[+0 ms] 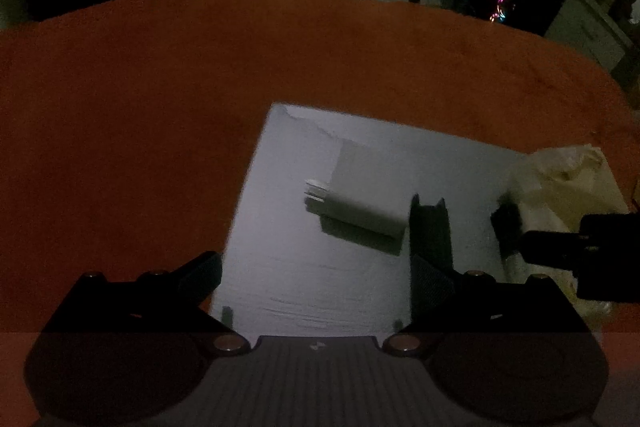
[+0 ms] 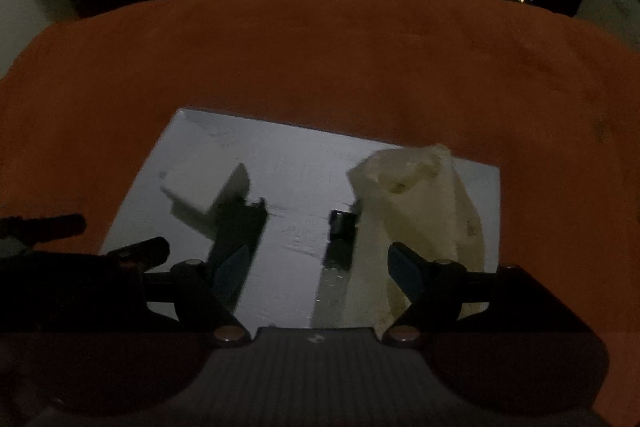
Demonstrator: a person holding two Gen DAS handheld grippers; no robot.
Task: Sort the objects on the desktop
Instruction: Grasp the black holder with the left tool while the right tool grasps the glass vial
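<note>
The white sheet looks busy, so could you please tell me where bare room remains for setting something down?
The orange cloth left of and beyond the white sheet is bare. The sheet's near-left part is free too. Its right side is crowded: white tube, cream bag, both grippers.

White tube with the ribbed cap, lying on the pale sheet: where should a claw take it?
Grip the white tube with the ribbed cap across its round body, midway along, coming from above. It lies flat on the pale sheet, cap end pointing left, leaving both long sides free, apparently.
</note>
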